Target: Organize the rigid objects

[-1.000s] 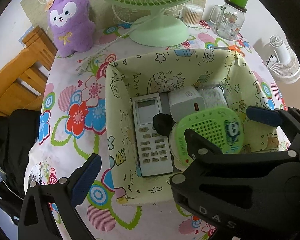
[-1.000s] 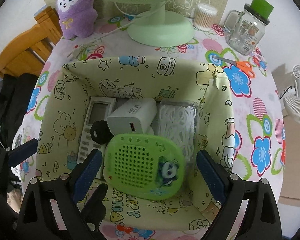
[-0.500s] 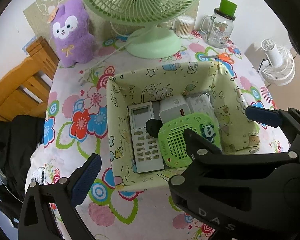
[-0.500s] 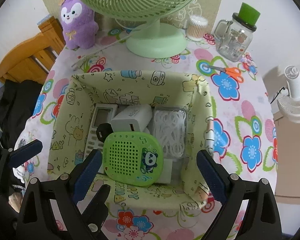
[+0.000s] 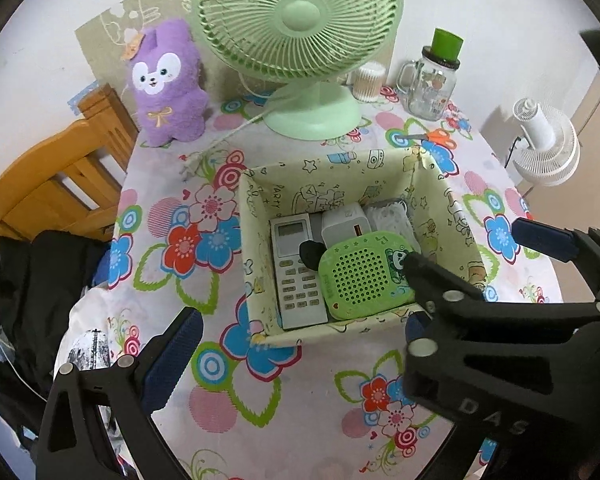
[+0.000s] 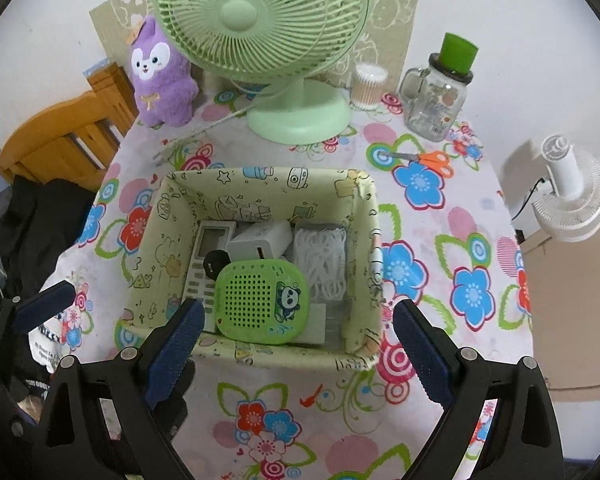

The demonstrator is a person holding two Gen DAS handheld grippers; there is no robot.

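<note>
A pale green fabric box [image 5: 256, 264] [image 6: 364, 256] with cartoon prints stands on the flowered tablecloth. Inside lie a white remote [image 5: 296, 276] [image 6: 204, 256], a white charger [image 5: 344, 224] [image 6: 260, 240], a small black round part [image 5: 310, 252], a clear pack of white cord [image 6: 324, 264] and, on top, a green panda speaker [image 5: 360, 276] [image 6: 260, 300]. My left gripper [image 5: 296, 352] is open and empty, held back from the box's near wall. My right gripper [image 6: 300, 348] [image 5: 488, 256] is also open and empty, above the box's near edge. It hides most of my left gripper's right finger.
At the back stand a green desk fan [image 5: 300, 40], a purple plush [image 5: 164, 84], a cotton-swab tub [image 6: 368, 84] and a glass mug jar [image 6: 436, 92]. Orange scissors [image 6: 432, 158] lie behind the box. A wooden chair [image 5: 48, 192], a black bag [image 5: 40, 276] left; a white fan [image 6: 572, 196] right.
Both grippers have drawn back and up from the box, so it looks smaller and farther away. The things inside have not moved. Both grippers stay open.
</note>
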